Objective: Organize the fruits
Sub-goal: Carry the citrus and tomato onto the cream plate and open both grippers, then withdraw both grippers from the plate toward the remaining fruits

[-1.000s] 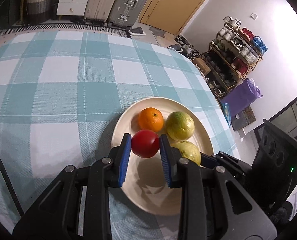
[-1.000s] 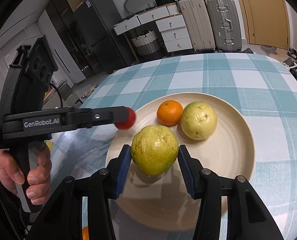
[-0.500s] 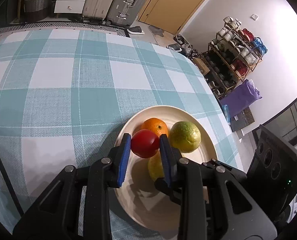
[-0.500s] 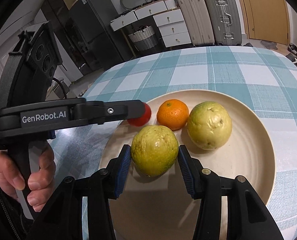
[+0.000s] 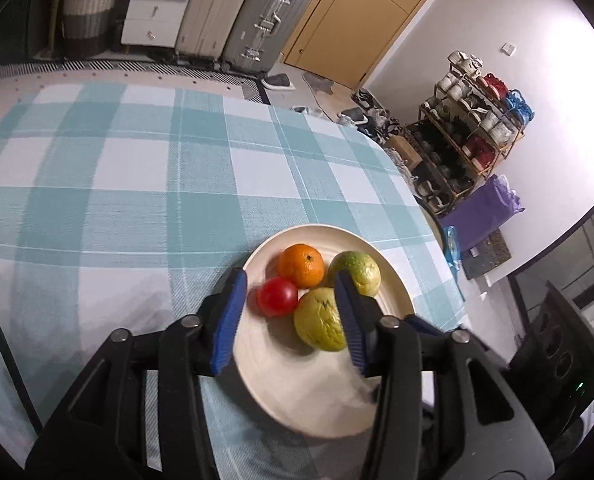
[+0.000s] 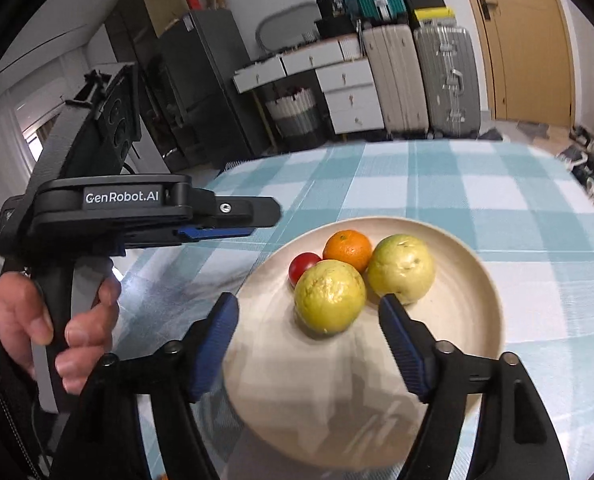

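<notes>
A cream plate point(image 5: 337, 408) on the checked table holds a red tomato point(image 5: 277, 297), an orange point(image 5: 301, 265) and two yellow-green guavas point(image 5: 359, 270) point(image 5: 321, 324), all bunched together. My left gripper point(image 5: 289, 280) hovers at the plate's near edge with its jaws opening. The tomato lies beyond the pads and touches neither. In the right wrist view my right gripper point(image 6: 308, 300) has its jaws opening too. The near guava point(image 6: 329, 296) rests on the plate point(image 6: 473, 320) just past its tips, untouched. A hand point(image 6: 37, 320) holds the left gripper point(image 6: 257, 222) to the plate's left.
The teal and white checked tablecloth point(image 5: 117, 200) covers the table, whose far edge curves off to the right. Suitcases point(image 5: 257, 20), white drawers point(image 6: 349, 92) and a dark fridge point(image 6: 201, 88) stand behind. A shoe rack point(image 5: 469, 128) lines the right wall.
Both grippers have opened and let go: the tomato and the guava now lie on the plate beside the other fruit. Both grippers have drawn back from them.
</notes>
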